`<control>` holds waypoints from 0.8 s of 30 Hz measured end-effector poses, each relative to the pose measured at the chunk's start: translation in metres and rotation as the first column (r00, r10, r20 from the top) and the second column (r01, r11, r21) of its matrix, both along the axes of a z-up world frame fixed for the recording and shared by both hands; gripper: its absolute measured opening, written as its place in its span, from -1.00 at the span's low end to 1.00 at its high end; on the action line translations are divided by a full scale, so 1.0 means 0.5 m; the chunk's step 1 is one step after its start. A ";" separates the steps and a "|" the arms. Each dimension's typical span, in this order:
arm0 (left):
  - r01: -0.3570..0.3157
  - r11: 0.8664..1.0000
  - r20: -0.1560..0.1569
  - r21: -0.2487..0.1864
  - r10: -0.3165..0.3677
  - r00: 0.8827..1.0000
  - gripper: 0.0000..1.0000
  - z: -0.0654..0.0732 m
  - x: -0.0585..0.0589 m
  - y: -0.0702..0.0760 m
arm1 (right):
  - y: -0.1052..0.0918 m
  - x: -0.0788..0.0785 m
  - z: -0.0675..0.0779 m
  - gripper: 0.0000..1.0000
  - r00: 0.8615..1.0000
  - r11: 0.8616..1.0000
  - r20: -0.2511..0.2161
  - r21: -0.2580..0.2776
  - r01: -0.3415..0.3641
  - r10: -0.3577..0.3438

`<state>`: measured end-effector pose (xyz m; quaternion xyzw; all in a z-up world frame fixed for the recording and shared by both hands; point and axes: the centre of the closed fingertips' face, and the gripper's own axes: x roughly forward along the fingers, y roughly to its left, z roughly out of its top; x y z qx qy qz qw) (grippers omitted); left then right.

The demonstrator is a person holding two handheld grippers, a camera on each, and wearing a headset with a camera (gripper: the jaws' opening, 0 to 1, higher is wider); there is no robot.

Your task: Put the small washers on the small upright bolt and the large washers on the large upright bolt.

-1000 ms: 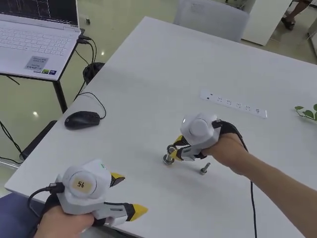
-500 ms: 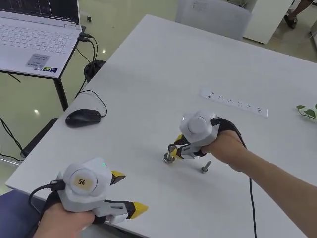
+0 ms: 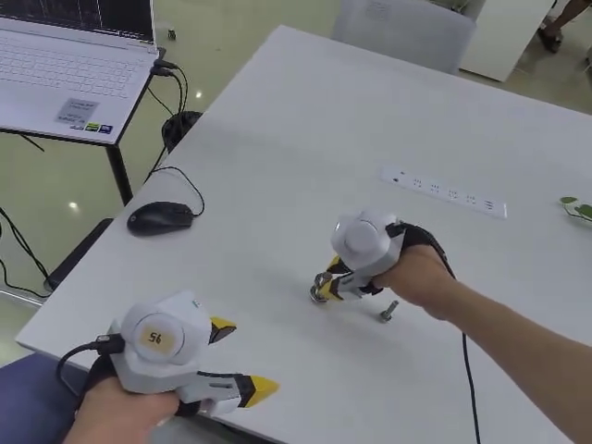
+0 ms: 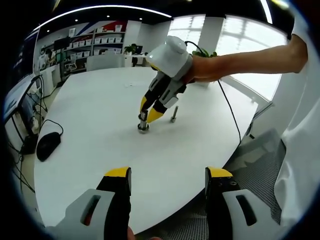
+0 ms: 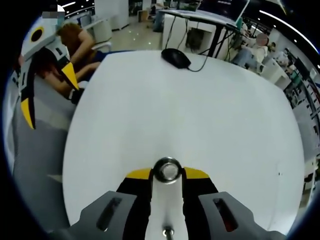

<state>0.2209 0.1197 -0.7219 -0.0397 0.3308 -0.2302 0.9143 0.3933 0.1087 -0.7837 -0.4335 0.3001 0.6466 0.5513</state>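
Note:
My right gripper (image 3: 326,282) is shut on a large washer (image 5: 167,171), a shiny ring held between its yellow tips. It holds the washer right over the large upright bolt (image 3: 318,294) near the middle of the white table (image 3: 277,139). The small upright bolt (image 3: 387,312) stands just to the right of it, under the hand. In the left gripper view the large bolt (image 4: 143,126) and the small bolt (image 4: 174,115) stand ahead, with the right gripper (image 4: 150,112) on the large one. My left gripper (image 3: 242,359) is open with nothing in it, near the table's front edge.
A black mouse (image 3: 160,217) lies at the table's left edge with its cable running off. A white power strip (image 3: 444,194) lies beyond the bolts. An open laptop (image 3: 65,55) sits on a separate desk at the far left.
The head camera has shifted a little. The right gripper stays at the large bolt with the washer. The left gripper has hardly moved.

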 end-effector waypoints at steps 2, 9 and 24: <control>0.000 1.000 0.001 -0.001 0.000 1.000 0.18 0.000 0.000 0.000 | -0.001 -0.001 -0.006 -0.53 1.000 1.000 -0.005 -0.009 0.007 -0.007; -0.009 1.000 0.000 -0.001 0.009 1.000 0.18 -0.001 -0.003 0.005 | -0.001 0.002 -0.036 -0.53 1.000 0.999 -0.013 -0.044 0.019 -0.019; -0.009 1.000 -0.003 0.003 0.009 1.000 0.18 -0.001 0.000 0.010 | -0.010 0.001 -0.049 -0.51 0.999 0.997 -0.025 -0.065 0.036 -0.038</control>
